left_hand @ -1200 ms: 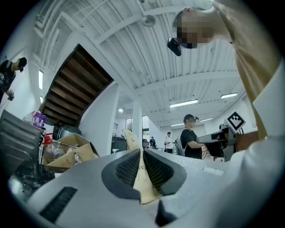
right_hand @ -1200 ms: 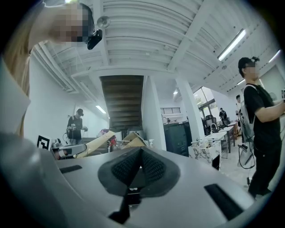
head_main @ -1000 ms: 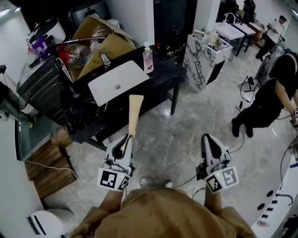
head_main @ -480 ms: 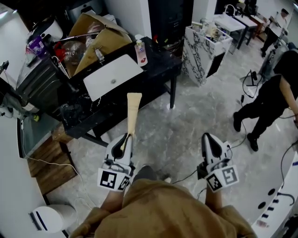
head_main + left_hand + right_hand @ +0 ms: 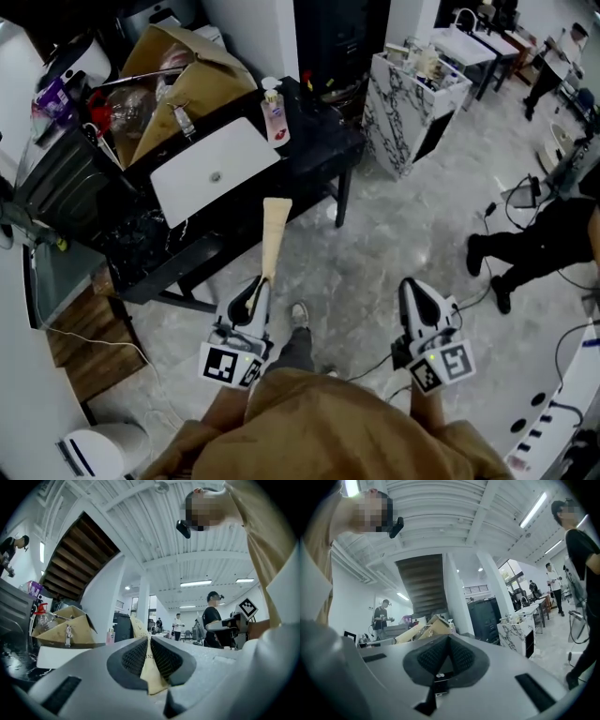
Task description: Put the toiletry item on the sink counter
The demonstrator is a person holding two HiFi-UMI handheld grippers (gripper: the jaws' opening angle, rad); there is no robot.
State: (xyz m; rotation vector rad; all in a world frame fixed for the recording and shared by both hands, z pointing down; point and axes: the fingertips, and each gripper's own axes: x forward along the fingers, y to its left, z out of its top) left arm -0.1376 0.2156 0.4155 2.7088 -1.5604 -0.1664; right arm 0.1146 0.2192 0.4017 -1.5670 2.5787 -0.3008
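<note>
My left gripper [image 5: 261, 283] is shut on the base of a long beige toiletry tube [image 5: 273, 234]. The tube sticks out ahead of it toward the black sink counter [image 5: 314, 155], ending short of the counter's front edge, over the floor. In the left gripper view the tube [image 5: 151, 673] is pinched flat between the ribbed pads [image 5: 136, 656] of the left gripper [image 5: 149, 641]. A white basin [image 5: 211, 175] is set in the counter. My right gripper [image 5: 413, 287] hangs over the floor to the right, jaws together and empty; its own view shows the right gripper [image 5: 449, 642] the same way.
A pink bottle [image 5: 274, 118] stands on the counter behind the basin, and an open cardboard box [image 5: 187, 80] leans at the back left. A marble-patterned cabinet [image 5: 412, 103] stands to the right. A person in black [image 5: 539, 239] crouches at far right, with cables [image 5: 370, 361] on the floor.
The counter has drifted lower and nearer in the head view as I step toward it. Both grippers keep their pose, the tube still held. The person at right has bent lower.
</note>
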